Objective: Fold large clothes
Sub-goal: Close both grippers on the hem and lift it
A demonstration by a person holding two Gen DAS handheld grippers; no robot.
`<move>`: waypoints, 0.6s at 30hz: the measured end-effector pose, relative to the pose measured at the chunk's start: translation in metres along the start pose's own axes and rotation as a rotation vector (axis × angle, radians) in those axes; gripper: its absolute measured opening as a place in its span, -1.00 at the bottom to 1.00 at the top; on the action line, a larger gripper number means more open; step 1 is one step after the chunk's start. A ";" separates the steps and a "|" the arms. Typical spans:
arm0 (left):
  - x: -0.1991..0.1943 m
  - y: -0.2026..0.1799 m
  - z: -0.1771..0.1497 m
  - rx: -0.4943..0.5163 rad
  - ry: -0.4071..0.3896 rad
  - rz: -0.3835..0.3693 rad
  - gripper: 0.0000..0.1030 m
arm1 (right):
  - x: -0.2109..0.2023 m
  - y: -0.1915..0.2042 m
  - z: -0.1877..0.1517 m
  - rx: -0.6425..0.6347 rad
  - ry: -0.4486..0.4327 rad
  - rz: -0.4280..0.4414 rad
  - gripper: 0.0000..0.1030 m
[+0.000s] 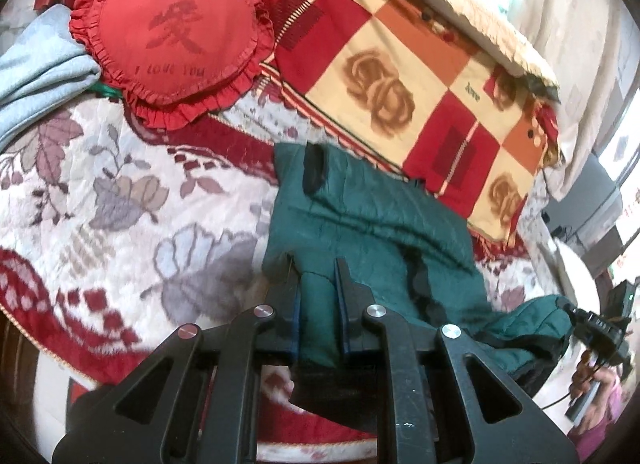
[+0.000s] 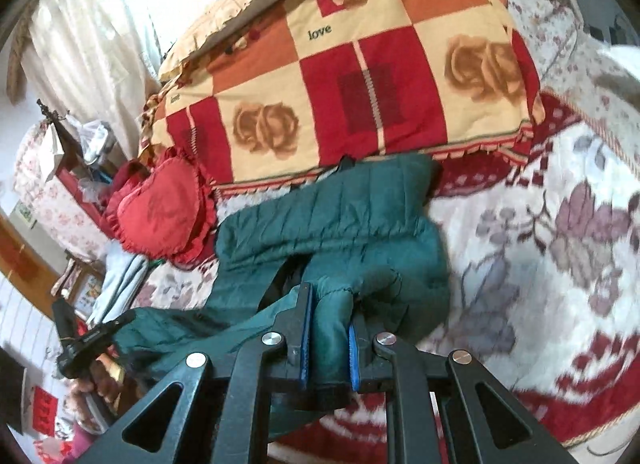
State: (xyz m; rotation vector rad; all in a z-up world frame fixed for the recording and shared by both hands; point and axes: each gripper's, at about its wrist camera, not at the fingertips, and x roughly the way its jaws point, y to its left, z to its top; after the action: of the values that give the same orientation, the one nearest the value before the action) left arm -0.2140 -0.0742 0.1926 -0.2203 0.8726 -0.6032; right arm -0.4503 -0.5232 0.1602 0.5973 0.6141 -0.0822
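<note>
A dark green quilted jacket (image 1: 360,208) lies on a floral red-and-white bedspread (image 1: 120,200); it also shows in the right wrist view (image 2: 340,216). My left gripper (image 1: 318,264) is shut on a fold of the jacket's near edge. My right gripper (image 2: 330,296) is shut on another bunched part of the same jacket. The right gripper (image 1: 592,324) shows at the far right of the left wrist view, holding the jacket's end. The left gripper (image 2: 100,332) shows at the lower left of the right wrist view. The jacket spans between both grippers.
A red heart-shaped cushion (image 1: 172,44) lies beyond the jacket, also in the right wrist view (image 2: 160,212). A folded checked quilt with rose prints (image 1: 400,76) sits behind it (image 2: 360,84). A grey garment (image 1: 36,68) lies at the far left. Curtains (image 2: 88,44) hang beyond the bed.
</note>
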 end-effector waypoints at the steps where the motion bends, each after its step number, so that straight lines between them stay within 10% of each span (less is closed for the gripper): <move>1: 0.004 -0.002 0.008 -0.003 -0.008 0.005 -0.75 | 0.003 -0.001 0.007 -0.003 -0.009 -0.008 -0.75; 18: 0.141 -0.020 0.116 -0.012 0.013 0.155 -0.75 | 0.128 -0.015 0.108 0.017 -0.061 -0.234 -0.75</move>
State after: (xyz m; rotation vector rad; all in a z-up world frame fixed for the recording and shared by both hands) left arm -0.0640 -0.1787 0.1825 -0.1579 0.8970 -0.4552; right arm -0.2930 -0.5820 0.1510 0.5359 0.6220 -0.3242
